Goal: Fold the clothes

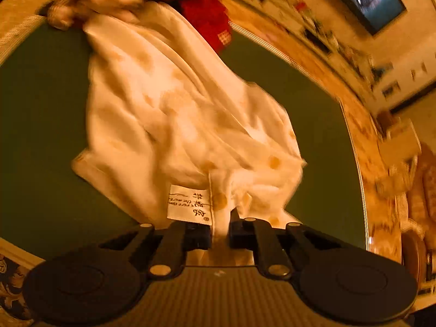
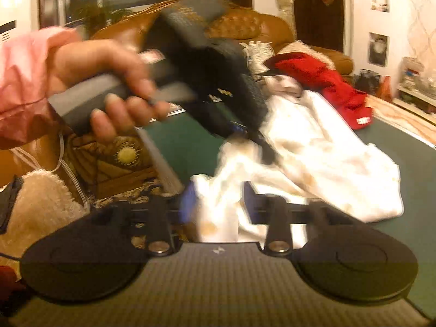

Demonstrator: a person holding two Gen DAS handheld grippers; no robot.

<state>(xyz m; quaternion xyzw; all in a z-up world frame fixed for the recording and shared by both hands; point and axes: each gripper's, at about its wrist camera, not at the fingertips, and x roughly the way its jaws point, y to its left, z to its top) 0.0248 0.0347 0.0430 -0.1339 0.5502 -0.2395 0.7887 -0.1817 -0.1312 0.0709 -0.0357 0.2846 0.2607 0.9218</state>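
**Left has the hem, right letting go**

While my left tongs [image 1: 220,235] pinch the white garment [image 1: 174,114] at the edge beside its label [image 1: 188,204], my right tongs [image 2: 218,204] stand spread, cloth loose between the fingers. The garment lies crumpled on the green table [image 1: 41,136], its far end touching the red garment [image 1: 201,8]. I'd re-grab the matching corner with the right, then pull both taut before laying flat. Keep it clear of the red one.

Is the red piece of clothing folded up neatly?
No, the red garment lies in a crumpled heap behind the white garment.
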